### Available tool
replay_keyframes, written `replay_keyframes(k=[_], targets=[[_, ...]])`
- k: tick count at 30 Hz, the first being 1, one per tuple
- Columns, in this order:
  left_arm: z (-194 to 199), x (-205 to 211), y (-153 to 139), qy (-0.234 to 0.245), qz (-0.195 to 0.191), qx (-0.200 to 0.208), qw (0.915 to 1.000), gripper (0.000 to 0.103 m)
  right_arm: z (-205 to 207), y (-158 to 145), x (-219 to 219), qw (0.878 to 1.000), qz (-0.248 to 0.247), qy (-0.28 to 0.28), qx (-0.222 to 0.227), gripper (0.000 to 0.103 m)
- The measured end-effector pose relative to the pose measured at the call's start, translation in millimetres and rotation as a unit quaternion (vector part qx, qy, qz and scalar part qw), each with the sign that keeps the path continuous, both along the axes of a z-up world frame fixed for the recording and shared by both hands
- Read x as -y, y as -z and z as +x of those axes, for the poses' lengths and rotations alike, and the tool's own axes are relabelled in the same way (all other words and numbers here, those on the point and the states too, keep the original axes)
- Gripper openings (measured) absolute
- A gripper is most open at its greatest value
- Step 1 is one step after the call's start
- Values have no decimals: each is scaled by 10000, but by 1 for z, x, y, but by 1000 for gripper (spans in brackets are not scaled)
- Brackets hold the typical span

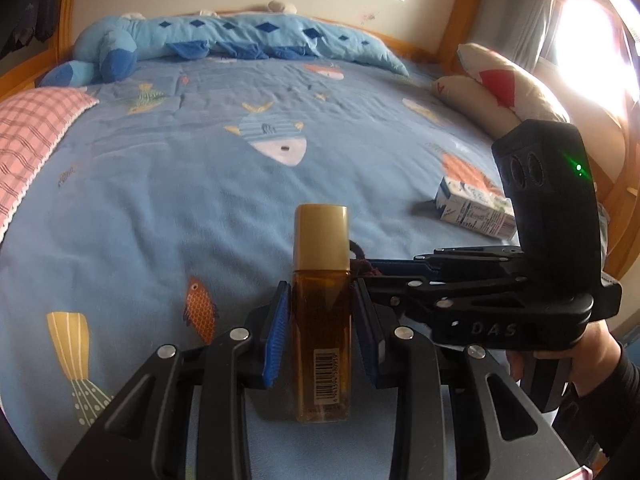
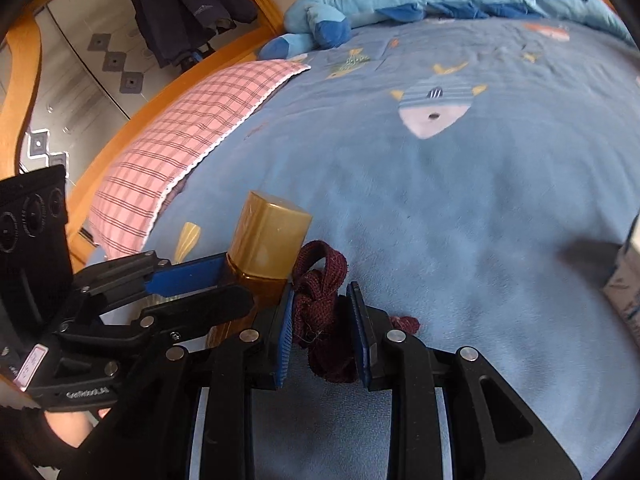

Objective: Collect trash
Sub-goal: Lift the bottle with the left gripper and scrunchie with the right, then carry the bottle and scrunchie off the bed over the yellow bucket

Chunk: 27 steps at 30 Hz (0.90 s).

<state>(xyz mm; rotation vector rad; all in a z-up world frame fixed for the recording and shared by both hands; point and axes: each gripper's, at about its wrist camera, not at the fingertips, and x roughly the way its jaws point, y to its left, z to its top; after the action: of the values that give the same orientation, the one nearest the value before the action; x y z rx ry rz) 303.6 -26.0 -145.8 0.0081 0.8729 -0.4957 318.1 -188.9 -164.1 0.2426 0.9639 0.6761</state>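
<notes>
Blue fish-print bedspread (image 1: pixel 168 200) below, I hold an upright amber bottle (image 1: pixel 321 320) with a gold cap in my left gripper (image 1: pixel 322 320); my right gripper (image 2: pixel 322 332) pinches knotted maroon cloth (image 2: pixel 320 312) just beside it.

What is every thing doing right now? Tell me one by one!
Amber bottle: upright, gold cap on, held between the left gripper's jaws.
Dark red cord: knotted, between the right gripper's jaws.
Small carton: lying on its side on the blue blanket.
</notes>
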Motion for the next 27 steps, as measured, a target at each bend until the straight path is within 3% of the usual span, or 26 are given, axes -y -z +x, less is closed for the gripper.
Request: replay_keyframes(k=[6,13,19,27], targets=[[6,-5,12,-40,-110,-243,9996,32,-3,-4,6,9999,1,120,22,25],[2,14,21,84,546,-160,9983,32,-15,-12,7,9988,-412,139,223,26],[4,17,38,21,750,-292,9968,32,-16,-12,18,9986,-401,297,162,26],[1,14,30,-52,534,-281,9982,32,-22,-16,31,9980,-404,440,187,26]])
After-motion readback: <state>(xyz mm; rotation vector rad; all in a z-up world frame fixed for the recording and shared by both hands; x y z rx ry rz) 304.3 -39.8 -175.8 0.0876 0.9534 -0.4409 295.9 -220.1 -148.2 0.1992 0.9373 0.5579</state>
